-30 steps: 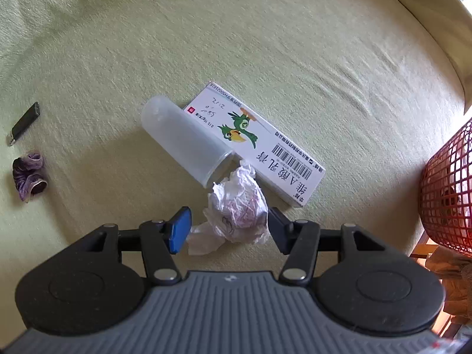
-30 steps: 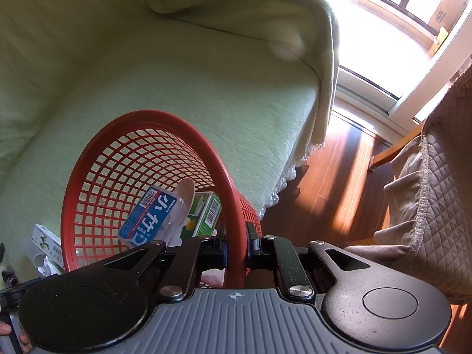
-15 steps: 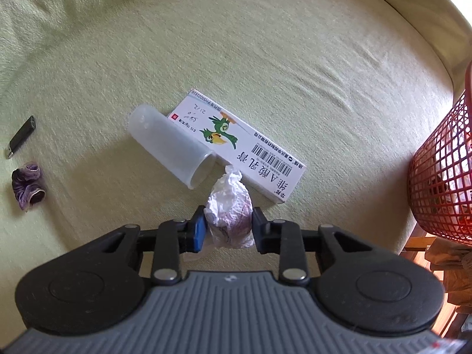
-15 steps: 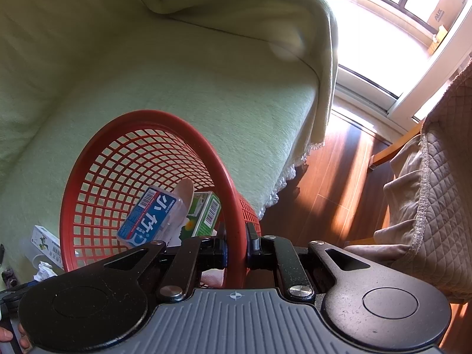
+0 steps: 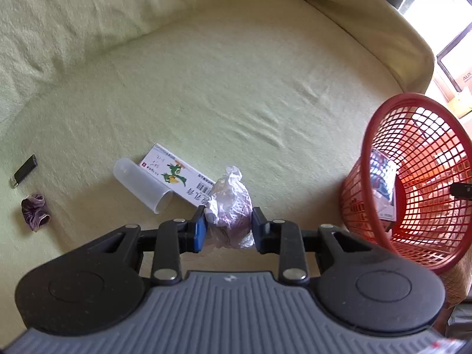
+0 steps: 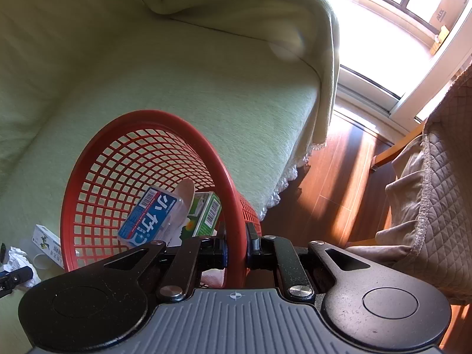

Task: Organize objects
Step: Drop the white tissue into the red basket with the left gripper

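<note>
My left gripper [image 5: 227, 228] is shut on a crumpled white tissue [image 5: 230, 206] and holds it above the green sofa seat. Below it lie a white medicine box [image 5: 177, 177] with green birds and a clear plastic tube [image 5: 141, 188]. A red mesh basket [image 5: 413, 177] stands tilted at the right edge of the seat. My right gripper [image 6: 236, 247] is shut on the red mesh basket's rim [image 6: 233, 206]. Inside the basket are a blue packet [image 6: 150, 218] and a green box [image 6: 206, 215]. The tissue [image 6: 16, 258] also shows at the far left of the right wrist view.
A black USB stick [image 5: 25, 171] and a purple hair tie [image 5: 35, 215] lie at the seat's left. The sofa backrest [image 5: 88, 14] curves behind. Past the sofa's edge are a wooden floor [image 6: 339, 183], a quilted chair cover [image 6: 427, 191] and a bright window [image 6: 398, 14].
The left gripper closed on the tissue and lifted it off the seat; the box and tube look smaller and the basket has come further into view. The right gripper has kept still on the rim.
</note>
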Tool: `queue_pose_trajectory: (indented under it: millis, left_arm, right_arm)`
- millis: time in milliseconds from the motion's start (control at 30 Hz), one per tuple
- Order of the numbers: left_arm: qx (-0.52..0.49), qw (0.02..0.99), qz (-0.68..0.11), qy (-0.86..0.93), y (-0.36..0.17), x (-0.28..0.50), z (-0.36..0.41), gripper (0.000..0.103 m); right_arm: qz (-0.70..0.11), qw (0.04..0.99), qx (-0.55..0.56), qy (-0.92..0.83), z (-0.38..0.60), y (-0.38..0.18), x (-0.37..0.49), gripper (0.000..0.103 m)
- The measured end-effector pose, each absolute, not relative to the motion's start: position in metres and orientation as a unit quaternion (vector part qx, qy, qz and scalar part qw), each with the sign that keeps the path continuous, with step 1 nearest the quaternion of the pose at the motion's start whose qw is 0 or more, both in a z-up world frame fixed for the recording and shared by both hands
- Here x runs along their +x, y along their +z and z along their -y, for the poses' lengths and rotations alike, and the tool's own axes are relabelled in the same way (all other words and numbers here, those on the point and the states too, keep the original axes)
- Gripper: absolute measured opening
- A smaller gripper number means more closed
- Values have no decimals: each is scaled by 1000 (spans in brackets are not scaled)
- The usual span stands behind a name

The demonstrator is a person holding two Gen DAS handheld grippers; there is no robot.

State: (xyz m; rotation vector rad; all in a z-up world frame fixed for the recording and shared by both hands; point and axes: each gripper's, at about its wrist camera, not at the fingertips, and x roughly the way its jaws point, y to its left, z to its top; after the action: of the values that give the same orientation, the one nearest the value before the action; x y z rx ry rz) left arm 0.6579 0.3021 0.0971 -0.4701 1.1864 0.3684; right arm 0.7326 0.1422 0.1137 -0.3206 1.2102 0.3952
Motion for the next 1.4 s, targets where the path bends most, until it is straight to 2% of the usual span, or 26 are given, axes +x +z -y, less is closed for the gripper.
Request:
queue_pose_trajectory:
  millis: [467, 1400]
  left_arm:
    - [-214, 806, -543, 96, 138, 708, -247, 26]
    - [-181, 808, -560, 22, 115, 785, -163, 28]
  right_arm:
    - [-561, 792, -149, 189, -140, 114, 733, 8]
    - [-564, 792, -130, 194, -134, 112, 743, 8]
